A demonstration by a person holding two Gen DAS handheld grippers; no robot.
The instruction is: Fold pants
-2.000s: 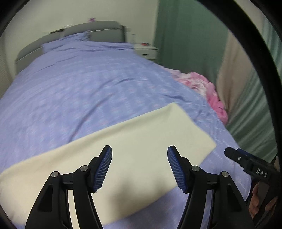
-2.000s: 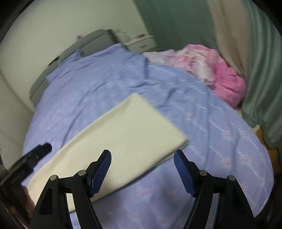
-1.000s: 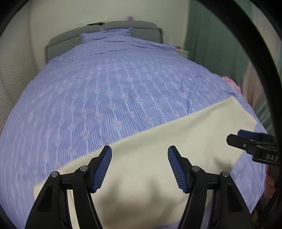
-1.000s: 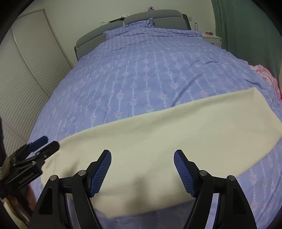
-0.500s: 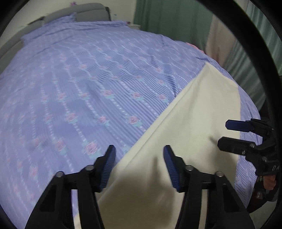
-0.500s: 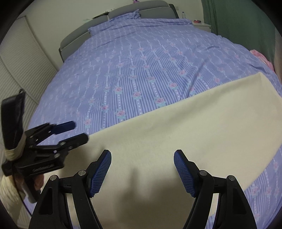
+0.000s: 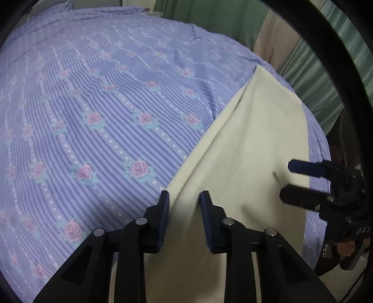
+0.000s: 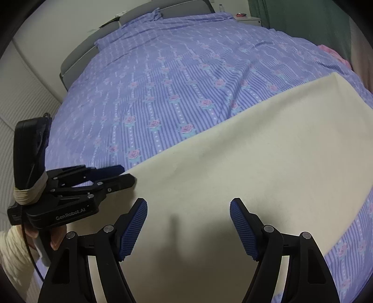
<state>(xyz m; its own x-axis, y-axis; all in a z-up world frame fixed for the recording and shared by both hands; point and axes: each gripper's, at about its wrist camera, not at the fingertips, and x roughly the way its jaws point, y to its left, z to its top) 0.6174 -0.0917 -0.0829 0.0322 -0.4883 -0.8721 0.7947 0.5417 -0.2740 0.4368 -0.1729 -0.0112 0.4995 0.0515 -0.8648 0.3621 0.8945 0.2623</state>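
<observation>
The cream pants [image 8: 256, 149] lie flat as a long folded band across the near part of the bed; they also show in the left wrist view [image 7: 251, 151]. My left gripper [image 7: 184, 205] is at the far edge of the pants at their left end, its jaws narrowed around a small raised ridge of the cloth with a gap still showing. It also shows in the right wrist view [image 8: 116, 176]. My right gripper [image 8: 188, 221] is open and empty above the middle of the pants; it also shows in the left wrist view [image 7: 300, 181].
The bed carries a purple striped cover with roses [image 8: 177, 77]. A grey headboard [image 8: 130, 16] and a white nightstand [image 8: 251, 19] stand at the far end. Green curtains [image 7: 310, 65] hang on the right. A pink cloth [image 8: 333, 53] lies at the bed's right edge.
My left gripper has moved to the pants' left far edge and its jaws have narrowed around the cloth edge. My right gripper has lowered closer over the pants and stays open.
</observation>
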